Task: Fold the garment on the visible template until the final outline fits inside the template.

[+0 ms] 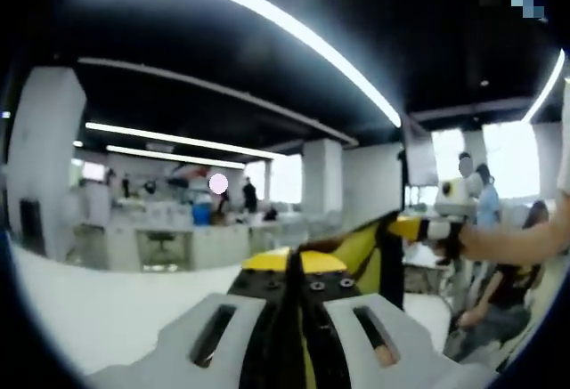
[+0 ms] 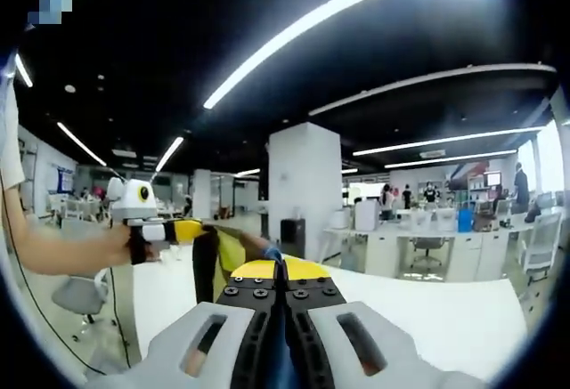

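Both tools, left (image 1: 297,269) and right (image 2: 279,273), pinch limp yellow-black garment (image 1: 361,248) aloft

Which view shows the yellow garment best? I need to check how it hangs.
The left gripper view: the garment stretches from the shut left hand-held gripper toward the right hand-held gripper. The right gripper view shows a narrower draped strip and a bit pinched in its own jaws.

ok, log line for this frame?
phase: garment lifted off table | left gripper: shut on garment | right gripper: shut on garment | table: white | template: not seen
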The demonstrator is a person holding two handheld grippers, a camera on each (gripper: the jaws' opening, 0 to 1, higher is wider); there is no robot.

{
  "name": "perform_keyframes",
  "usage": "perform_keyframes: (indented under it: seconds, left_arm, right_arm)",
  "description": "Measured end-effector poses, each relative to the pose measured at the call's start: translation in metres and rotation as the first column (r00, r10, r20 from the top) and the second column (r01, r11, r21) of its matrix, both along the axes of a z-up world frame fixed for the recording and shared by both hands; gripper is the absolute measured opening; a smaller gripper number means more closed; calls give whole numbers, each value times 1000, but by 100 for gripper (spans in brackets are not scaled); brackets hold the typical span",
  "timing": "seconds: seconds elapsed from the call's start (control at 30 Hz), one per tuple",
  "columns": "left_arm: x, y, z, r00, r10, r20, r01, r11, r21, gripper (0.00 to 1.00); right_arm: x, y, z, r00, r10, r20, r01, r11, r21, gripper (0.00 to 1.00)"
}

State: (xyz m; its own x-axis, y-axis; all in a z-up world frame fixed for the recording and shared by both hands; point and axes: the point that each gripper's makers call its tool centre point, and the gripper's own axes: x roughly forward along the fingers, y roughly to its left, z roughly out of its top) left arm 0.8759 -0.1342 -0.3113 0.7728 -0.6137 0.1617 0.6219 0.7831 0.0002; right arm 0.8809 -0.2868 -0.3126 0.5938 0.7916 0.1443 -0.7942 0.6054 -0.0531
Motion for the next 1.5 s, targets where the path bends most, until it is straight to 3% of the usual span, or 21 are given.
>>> perform_keyframes:
  seconds: [0.53, 0.8, 0.97, 1.23, 1.5]
  left_arm:
    - [-20, -7, 11, 999, -18, 40, 16, 999, 47, 0]
    - [-30, -4, 7, 999, -21, 33, 20, 999, 35, 0]
    - [-41, -2, 16, 999, -18, 51, 17, 999, 30, 0]
    - [-65, -1, 35, 995, -19, 100, 16, 999, 30, 0]
    - [-93, -2, 37, 994, -27, 108, 24, 999, 35, 0]
  right_arm:
    - [-17, -8, 8, 1000, 1, -5, 0, 1000, 24, 1]
    - [-30, -7, 7, 1000, 0, 3, 0, 1000, 10, 1]
    - [-39, -5, 14, 1000, 4, 15, -4, 1000, 12, 1]
    - [-67, -4, 35, 998, 23, 52, -25, 999, 41, 1]
    - [-94, -8, 36, 999, 28, 40, -30, 998, 63, 1]
